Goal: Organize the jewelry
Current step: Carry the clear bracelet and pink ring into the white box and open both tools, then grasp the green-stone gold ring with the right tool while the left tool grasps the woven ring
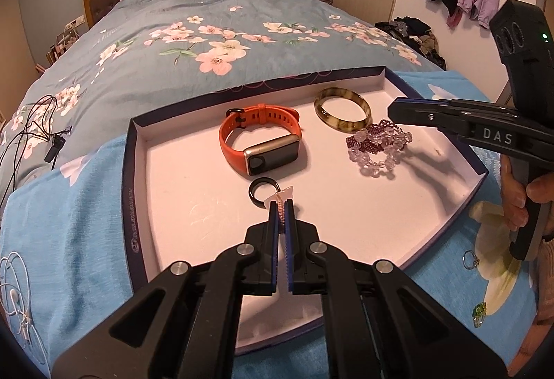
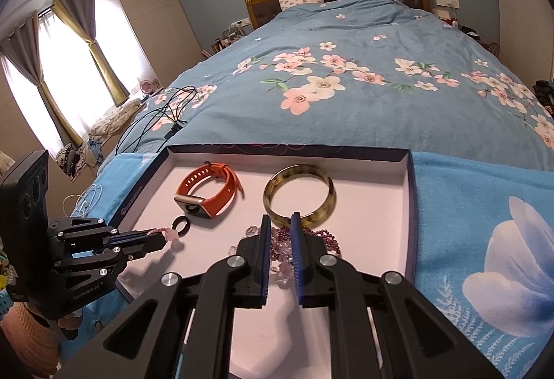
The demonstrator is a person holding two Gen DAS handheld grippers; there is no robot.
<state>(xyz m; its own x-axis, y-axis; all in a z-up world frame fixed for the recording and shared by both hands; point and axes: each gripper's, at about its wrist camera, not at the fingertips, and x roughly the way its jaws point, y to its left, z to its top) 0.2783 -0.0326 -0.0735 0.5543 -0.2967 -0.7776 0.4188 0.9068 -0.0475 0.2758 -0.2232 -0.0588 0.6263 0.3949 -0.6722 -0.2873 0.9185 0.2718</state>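
Item held: pink braided cord (image 1: 282,211) with a black ring (image 1: 262,192) hanging at its end, clamped between the closed jaws of the left gripper (image 1: 282,206) — the ring is low over the near-left part of the white floor of the tray (image 1: 194,171); whether it touches the floor cannot be told. Contents of the tray, a shallow box lid with dark blue walls: 1 orange smart band (image 1: 259,140) with a gold-cased screen, centre; 1 mottled olive bangle (image 1: 342,109), far right; 1 heap of clear and garnet-coloured bead bracelets (image 1: 379,145), just in front of the bangle. Right gripper (image 2: 280,223): jaws a narrow gap apart, nothing between them, poised above the bead heap. Outside the tray, on the blue floral blanket (image 1: 69,223): 1 silver ring (image 1: 471,259) and 1 green-stoned piece (image 1: 479,311) — right of the tray.
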